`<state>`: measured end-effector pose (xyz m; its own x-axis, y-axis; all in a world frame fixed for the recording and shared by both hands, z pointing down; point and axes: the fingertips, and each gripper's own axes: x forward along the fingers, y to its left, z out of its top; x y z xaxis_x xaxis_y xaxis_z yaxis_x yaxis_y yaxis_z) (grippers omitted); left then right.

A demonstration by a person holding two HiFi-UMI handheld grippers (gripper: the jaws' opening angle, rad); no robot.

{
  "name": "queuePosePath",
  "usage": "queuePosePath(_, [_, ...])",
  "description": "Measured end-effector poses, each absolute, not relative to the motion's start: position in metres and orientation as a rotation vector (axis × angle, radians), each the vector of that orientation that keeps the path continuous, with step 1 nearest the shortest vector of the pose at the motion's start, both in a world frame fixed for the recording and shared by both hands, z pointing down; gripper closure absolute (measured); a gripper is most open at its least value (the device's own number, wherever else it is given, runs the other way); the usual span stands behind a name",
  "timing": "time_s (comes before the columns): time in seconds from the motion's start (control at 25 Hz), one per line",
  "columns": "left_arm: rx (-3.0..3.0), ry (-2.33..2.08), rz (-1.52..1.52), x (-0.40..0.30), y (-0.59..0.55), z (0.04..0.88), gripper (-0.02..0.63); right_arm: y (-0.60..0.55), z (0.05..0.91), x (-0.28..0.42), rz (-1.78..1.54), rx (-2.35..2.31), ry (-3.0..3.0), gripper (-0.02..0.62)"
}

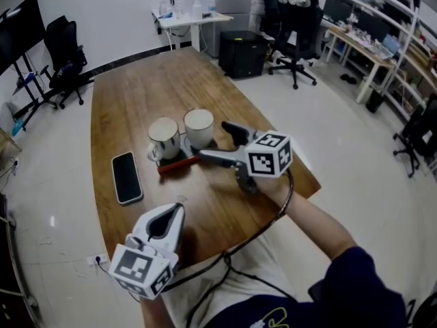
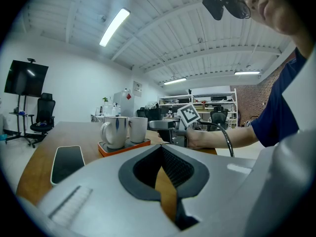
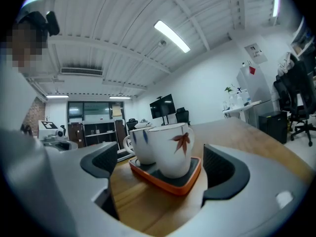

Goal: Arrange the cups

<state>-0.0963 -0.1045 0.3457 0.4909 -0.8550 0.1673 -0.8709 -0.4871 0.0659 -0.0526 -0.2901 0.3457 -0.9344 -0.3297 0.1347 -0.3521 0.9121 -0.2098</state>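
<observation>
Orange tray [image 3: 165, 185] w/ 2 cups [image 3: 173, 147] just ahead of my R gripper [image 1: 218, 144], jaws spread, empty; L gripper [image 1: 175, 214] clenched, empty.

cups [image 1: 164, 136] on tray [image 1: 176, 165], phone [image 1: 127, 177] left

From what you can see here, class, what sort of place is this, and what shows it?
Probably an office or lab workroom: office chairs, a long desk under cluttered shelves, and a big screen on a stand.
</observation>
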Motion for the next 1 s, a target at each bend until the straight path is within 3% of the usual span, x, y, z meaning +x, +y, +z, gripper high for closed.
queuePosePath(0.64, [2.584, -1.505, 0.166, -0.096, -0.104, 0.345, 0.603, -0.218, 0.346, -0.028, 0.130, 0.419, -2.944, 0.070])
queuePosePath(0.84, [2.585, -1.506, 0.166, -0.096, -0.103, 0.344, 0.603, -0.215, 0.346, -0.027, 0.125, 0.424, -2.952, 0.237])
queuePosePath(0.92, [2.587, -1.506, 0.167, -0.096, -0.103, 0.344, 0.603, -0.216, 0.347, -0.025, 0.130, 0.464, -2.936, 0.359])
queuePosePath(1.0, [2.587, -1.506, 0.169, -0.096, -0.104, 0.345, 0.603, -0.217, 0.348, -0.023, 0.131, 0.491, -2.926, 0.409])
